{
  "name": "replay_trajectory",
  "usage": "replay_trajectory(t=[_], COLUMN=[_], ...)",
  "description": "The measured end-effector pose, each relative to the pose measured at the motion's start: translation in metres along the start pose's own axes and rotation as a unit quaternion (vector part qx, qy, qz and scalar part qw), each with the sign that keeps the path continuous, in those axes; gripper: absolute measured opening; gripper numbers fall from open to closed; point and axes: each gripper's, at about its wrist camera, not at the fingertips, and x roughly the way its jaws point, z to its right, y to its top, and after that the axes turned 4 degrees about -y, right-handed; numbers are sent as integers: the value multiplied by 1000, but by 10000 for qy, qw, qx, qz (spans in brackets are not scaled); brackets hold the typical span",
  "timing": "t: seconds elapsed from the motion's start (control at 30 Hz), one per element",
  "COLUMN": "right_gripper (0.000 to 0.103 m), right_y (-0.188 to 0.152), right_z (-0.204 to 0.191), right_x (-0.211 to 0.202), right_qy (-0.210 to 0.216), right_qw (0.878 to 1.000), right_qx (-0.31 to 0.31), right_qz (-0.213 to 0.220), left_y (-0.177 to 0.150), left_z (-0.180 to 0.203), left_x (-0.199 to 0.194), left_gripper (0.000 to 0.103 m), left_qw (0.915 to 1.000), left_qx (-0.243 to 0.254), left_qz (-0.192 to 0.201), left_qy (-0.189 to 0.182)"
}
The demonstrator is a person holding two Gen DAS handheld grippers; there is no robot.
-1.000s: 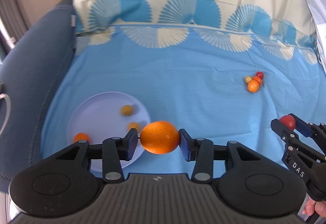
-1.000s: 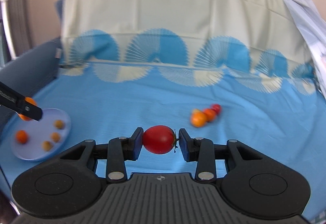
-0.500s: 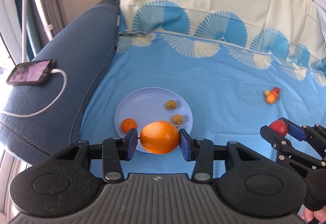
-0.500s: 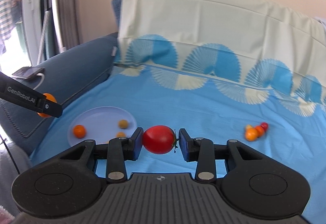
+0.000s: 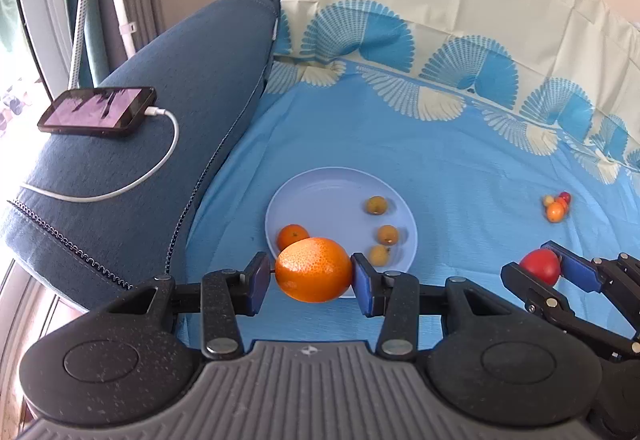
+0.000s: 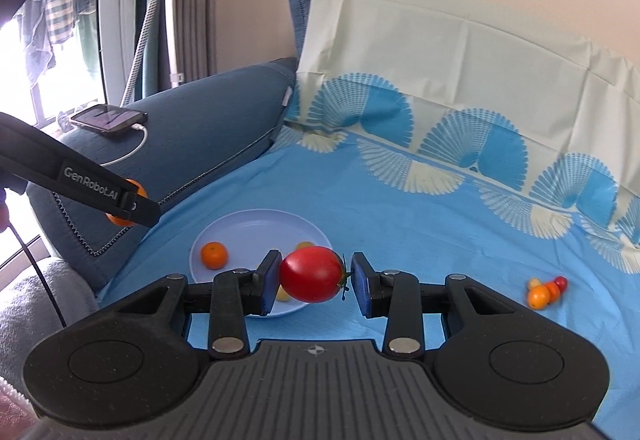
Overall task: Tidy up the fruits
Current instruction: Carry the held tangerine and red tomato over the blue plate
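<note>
Left wrist view: the left gripper (image 5: pixel 313 277) is clenched on a large orange (image 5: pixel 314 269), held above the near rim of the pale plate (image 5: pixel 320 188), which lies on the blue sheet (image 5: pixel 440 168) of the sofa seat. The plate already carries a small orange (image 5: pixel 292 235) and three small yellow fruits (image 5: pixel 377 205); a cluster of small fruits (image 5: pixel 556 205) remains on the sheet, well apart to the right. Judged from this, the task is partly done: two fruits are in transit and the cluster is still to be collected. The blue armrest (image 5: pixel 160 160) borders the plate on the left and carries a phone (image 5: pixel 98 111) with its cable, so lateral room there is limited; the middle of the plate is free. Right wrist view: the right gripper (image 6: pixel 316 276) grasps a red tomato (image 6: pixel 313 273) above the plate's near right edge. Open sheet lies between plate and cluster, and the backrest cloth (image 6: pixel 460 52) bounds the far side.
</note>
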Motion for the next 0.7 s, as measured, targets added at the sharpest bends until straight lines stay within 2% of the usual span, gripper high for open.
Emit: replay_trajectory(t=[0.37,0.7], right_gripper=[39,39], right_y=[7,10], right_z=[-8,-10], right_x=[34,77], right_qy=[121,218], right_qw=[9997,9990], right_qx=[-33,-77], right_qz=[-209,-392], left_y=[14,33], left_z=[-11,-10], left_x=[37,89], left_gripper=[48,48], left_qw=[9997,9988], left_qx=[-57,-3], left_qz=[-201,-480], left_qy=[93,132])
